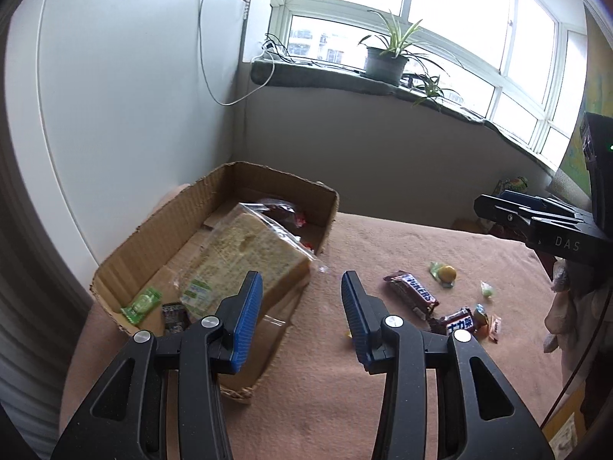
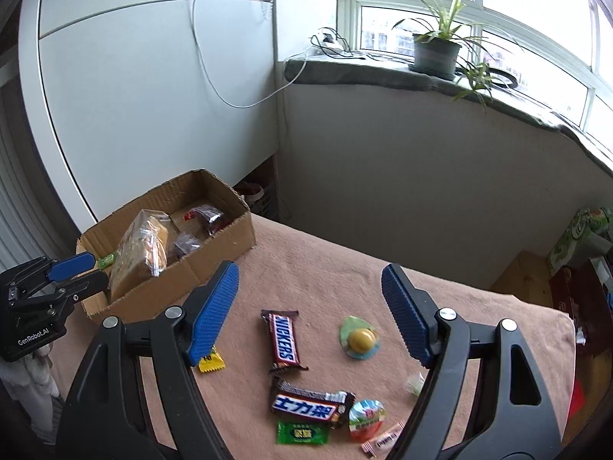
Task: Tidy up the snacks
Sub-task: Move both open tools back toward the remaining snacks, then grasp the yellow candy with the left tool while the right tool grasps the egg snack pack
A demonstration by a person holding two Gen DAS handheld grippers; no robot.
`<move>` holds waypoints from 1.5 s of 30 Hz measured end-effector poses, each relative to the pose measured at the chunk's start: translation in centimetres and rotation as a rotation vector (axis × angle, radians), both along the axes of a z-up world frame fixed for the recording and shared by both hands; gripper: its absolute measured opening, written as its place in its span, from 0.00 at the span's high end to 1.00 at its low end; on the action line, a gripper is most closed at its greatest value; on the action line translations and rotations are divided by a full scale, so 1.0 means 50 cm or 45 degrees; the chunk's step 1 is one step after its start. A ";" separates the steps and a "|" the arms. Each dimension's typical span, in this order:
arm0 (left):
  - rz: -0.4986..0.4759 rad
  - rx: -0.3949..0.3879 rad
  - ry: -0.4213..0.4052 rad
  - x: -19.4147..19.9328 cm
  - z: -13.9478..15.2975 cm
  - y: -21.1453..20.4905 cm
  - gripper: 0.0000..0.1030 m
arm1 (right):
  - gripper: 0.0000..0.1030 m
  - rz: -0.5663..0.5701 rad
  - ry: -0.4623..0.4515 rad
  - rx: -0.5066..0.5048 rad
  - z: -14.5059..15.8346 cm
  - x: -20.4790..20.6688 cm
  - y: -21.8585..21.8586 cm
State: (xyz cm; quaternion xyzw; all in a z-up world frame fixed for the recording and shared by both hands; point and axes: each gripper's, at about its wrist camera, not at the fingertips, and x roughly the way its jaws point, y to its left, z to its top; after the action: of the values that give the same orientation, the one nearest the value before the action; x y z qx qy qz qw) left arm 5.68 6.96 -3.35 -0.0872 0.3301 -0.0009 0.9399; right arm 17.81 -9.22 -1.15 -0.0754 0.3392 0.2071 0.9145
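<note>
Snacks are lying half sorted between a cardboard box and a cloth-covered bench.

A fuzzy pink cloth (image 2: 314, 287) is covering the bench, and a corrugated cardboard box (image 2: 214, 257) with ragged edges is sitting at its far left corner, holding a square loaf of sliced bread (image 1: 245, 257) in clear crinkly plastic and a small green packet (image 1: 140, 304). The left tongs (image 1: 302, 299) are hovering spread and empty beside the box; the right tongs (image 2: 310, 299) are standing wide and empty above the loose sweets. There a brown Snickers bar (image 2: 284, 341), a second glossy chocolate bar (image 2: 310, 406), a round yellow-capped jelly cup (image 2: 360, 339) and a flat green sachet (image 2: 302, 433) are lying on the cloth.
</note>
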 end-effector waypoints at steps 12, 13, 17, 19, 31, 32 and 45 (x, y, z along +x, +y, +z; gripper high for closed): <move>-0.131 -0.070 0.094 0.002 -0.057 -0.103 0.60 | 0.23 -0.205 0.088 0.028 -0.085 -0.074 -0.171; -0.140 -0.073 0.105 0.002 -0.063 -0.111 0.60 | 0.23 -0.214 0.098 0.030 -0.093 -0.079 -0.179; -0.171 -0.075 0.146 0.009 -0.088 -0.135 0.60 | 0.23 -0.236 0.140 0.039 -0.120 -0.085 -0.200; -0.178 -0.077 0.165 0.012 -0.098 -0.140 0.60 | 0.23 -0.221 0.161 0.032 -0.132 -0.085 -0.198; -0.148 -0.111 0.265 0.043 -0.154 -0.135 0.60 | 0.39 -0.128 0.241 -0.048 -0.195 -0.080 -0.157; -0.147 -0.126 0.272 0.046 -0.158 -0.132 0.60 | 0.40 -0.126 0.249 -0.049 -0.199 -0.079 -0.157; -0.135 -0.070 0.315 0.095 -0.173 -0.137 0.60 | 0.42 -0.106 0.299 -0.066 -0.232 -0.057 -0.149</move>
State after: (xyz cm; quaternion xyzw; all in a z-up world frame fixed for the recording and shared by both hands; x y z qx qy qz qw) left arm 10.44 0.11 -12.00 -0.0949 0.4476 -0.0487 0.8878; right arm 14.94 -16.68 -12.73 -0.0600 0.4519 0.1677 0.8741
